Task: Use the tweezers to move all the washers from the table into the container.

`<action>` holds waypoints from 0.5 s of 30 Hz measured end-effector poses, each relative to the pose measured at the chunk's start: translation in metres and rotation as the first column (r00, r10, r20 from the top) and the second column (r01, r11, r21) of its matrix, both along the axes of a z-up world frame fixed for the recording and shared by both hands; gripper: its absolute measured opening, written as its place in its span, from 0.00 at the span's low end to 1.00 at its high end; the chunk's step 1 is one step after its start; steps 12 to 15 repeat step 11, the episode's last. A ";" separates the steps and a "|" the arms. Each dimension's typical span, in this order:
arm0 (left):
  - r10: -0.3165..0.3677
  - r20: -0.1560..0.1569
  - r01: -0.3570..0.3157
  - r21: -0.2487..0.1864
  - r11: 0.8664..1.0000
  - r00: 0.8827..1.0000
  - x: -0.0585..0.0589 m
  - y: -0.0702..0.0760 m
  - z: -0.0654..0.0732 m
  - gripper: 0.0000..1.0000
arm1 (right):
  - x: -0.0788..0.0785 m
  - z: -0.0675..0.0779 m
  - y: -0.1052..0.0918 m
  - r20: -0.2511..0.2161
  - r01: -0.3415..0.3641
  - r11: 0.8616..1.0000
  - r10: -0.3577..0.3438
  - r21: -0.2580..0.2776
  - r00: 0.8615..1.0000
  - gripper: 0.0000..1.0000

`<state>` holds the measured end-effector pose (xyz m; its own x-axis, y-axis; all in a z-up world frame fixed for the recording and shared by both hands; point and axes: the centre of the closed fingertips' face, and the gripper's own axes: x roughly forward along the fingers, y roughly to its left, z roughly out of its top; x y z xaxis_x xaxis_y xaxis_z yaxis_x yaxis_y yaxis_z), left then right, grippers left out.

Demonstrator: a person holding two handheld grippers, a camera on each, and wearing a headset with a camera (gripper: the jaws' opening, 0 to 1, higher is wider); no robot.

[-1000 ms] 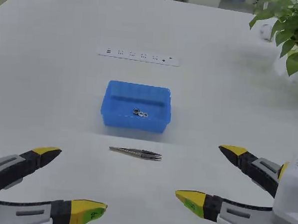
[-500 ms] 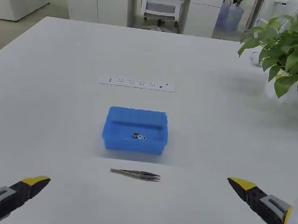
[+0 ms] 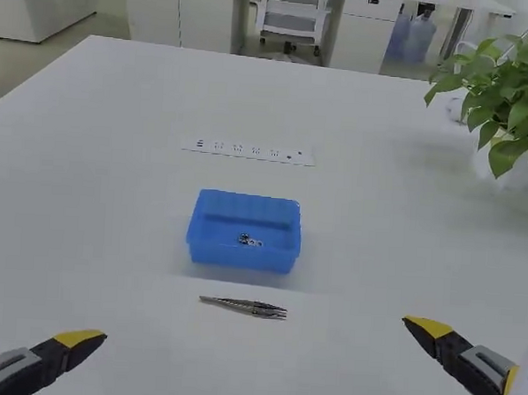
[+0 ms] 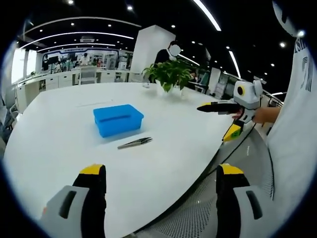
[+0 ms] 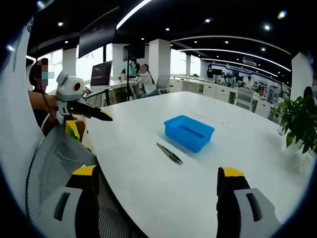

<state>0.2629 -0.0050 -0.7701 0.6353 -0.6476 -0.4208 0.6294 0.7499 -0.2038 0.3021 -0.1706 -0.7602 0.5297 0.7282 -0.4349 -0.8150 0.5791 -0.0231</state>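
At the near edge of the table (image 3: 87,197), left gripper (image 4: 161,171) and right gripper (image 5: 158,172) (both spread wide) hang apart from tweezers (image 3: 242,307) and container (image 3: 241,256).

white power strip (image 3: 248,151), leafy plant (image 3: 503,82), office chair (image 3: 288,11)

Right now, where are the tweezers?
In the head view the tweezers lie flat on the white table, just on the near side of the blue container and apart from it, near the middle of the picture.
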 end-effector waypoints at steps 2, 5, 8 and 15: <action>0.004 0.004 -0.004 -0.005 1.000 1.000 0.001 0.001 0.002 0.98 | 0.000 0.000 0.000 -0.001 0.002 1.000 -0.002 0.003 1.000 1.00; 0.005 0.012 -0.005 0.006 1.000 1.000 0.003 0.003 0.004 0.98 | 0.002 0.001 0.001 -0.005 0.006 1.000 -0.006 0.012 1.000 1.00; 0.002 0.016 -0.002 0.006 1.000 1.000 0.005 0.004 0.005 0.98 | 0.004 0.002 0.000 -0.008 0.005 1.000 -0.005 0.023 1.000 1.00; -0.013 0.016 0.013 0.013 1.000 1.000 0.005 0.003 0.005 0.98 | 0.006 0.004 0.000 -0.012 0.002 1.000 -0.002 0.027 1.000 1.00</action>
